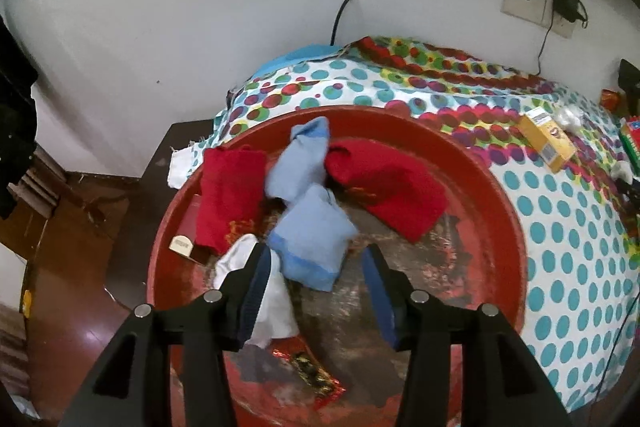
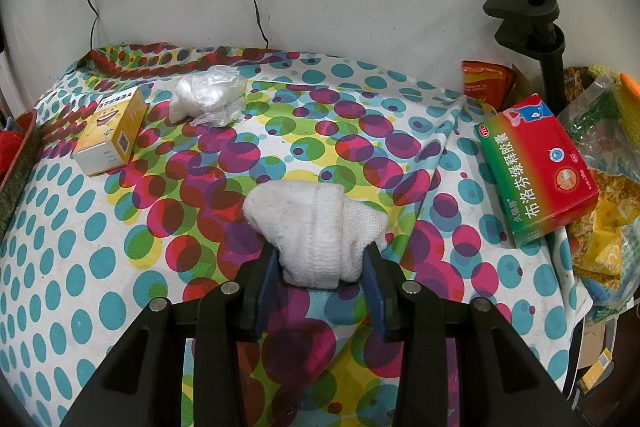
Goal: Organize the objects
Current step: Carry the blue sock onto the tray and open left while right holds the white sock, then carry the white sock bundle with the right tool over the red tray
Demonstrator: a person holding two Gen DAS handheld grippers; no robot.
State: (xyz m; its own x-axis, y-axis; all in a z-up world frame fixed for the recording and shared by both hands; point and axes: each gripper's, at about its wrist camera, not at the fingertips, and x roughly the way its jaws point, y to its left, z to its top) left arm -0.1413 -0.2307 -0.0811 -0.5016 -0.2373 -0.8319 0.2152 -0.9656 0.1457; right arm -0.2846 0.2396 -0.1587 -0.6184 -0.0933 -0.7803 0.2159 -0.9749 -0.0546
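We grip the rolled white sock (image 2: 316, 235) in our right gripper (image 2: 320, 269), jaws closed on it just above the dotted cloth (image 2: 120, 247), with open cloth ahead between the yellow box (image 2: 110, 131) and the red-green box (image 2: 536, 171). Our left gripper (image 1: 316, 271) hangs with jaws spread, holding nothing, over the red tray (image 1: 504, 227), whose left rim overhangs the tabletop edge, above the blue socks (image 1: 308, 227), red socks (image 1: 384, 183) and another white sock (image 1: 276, 299).

Left wrist view close above red tray (image 1: 500, 195); right over dotted cloth (image 2: 100, 267); yellow box (image 1: 546, 143) shared.
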